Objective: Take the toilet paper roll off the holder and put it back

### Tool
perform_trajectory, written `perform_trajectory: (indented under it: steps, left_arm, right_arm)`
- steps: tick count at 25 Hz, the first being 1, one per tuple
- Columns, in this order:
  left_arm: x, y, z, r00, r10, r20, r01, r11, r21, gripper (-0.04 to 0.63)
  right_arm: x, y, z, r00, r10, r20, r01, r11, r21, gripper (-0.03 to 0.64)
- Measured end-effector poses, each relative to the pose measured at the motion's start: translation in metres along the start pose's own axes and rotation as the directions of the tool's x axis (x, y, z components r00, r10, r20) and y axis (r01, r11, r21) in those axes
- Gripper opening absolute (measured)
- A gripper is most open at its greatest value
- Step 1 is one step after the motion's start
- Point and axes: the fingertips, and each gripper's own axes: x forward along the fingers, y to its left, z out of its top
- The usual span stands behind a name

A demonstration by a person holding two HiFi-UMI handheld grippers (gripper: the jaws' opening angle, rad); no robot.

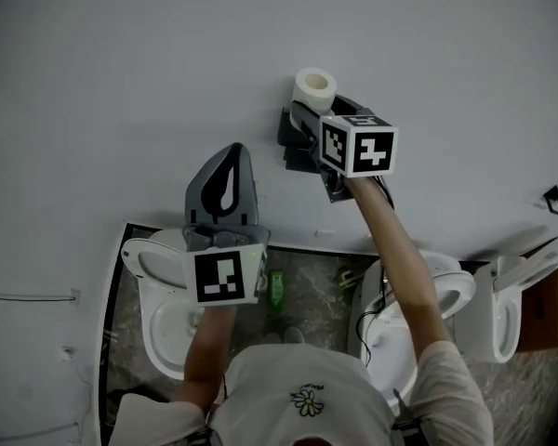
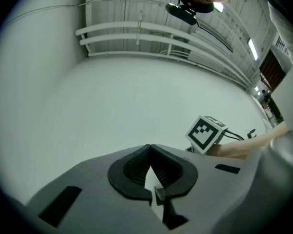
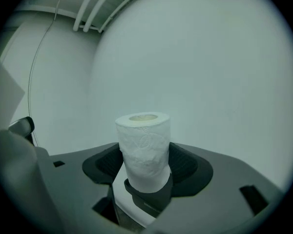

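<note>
The white toilet paper roll (image 1: 314, 89) stands on end against the grey wall, just above the black holder (image 1: 295, 147). My right gripper (image 1: 309, 111) reaches up to it, and its marker cube sits just below. In the right gripper view the roll (image 3: 144, 147) fills the space between the pads (image 3: 183, 162), which touch it on both sides. The roll's lower end meets the holder's dark curved piece (image 3: 150, 198). My left gripper (image 1: 232, 151) points at the bare wall lower left, apart from the roll. Its jaws (image 2: 149, 148) meet at the tips with nothing between them.
White toilets stand on the marbled floor below: one at the left (image 1: 153, 282), one under my right arm (image 1: 451, 291), another at the right (image 1: 502, 319). A green bottle (image 1: 276, 289) lies between them. A small black hook (image 1: 556, 198) is on the wall at right.
</note>
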Motion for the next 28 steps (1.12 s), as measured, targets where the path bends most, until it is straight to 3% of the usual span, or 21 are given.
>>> perform_trajectory:
  steps: [12, 28]
  left_arm:
    - [-0.008, 0.002, -0.016, 0.999, 0.013, -0.031, -0.012, 1.0, 0.011, 0.015]
    - [-0.016, 0.006, -0.029, 0.997, 0.025, -0.068, -0.026, 1.0, -0.004, 0.015]
  right_arm:
    - [0.04, -0.003, -0.04, 0.988, -0.026, -0.155, 0.028, 0.999, 0.017, 0.291]
    - [0.043, -0.004, -0.057, 0.986, -0.05, -0.161, 0.055, 0.998, 0.026, 0.291]
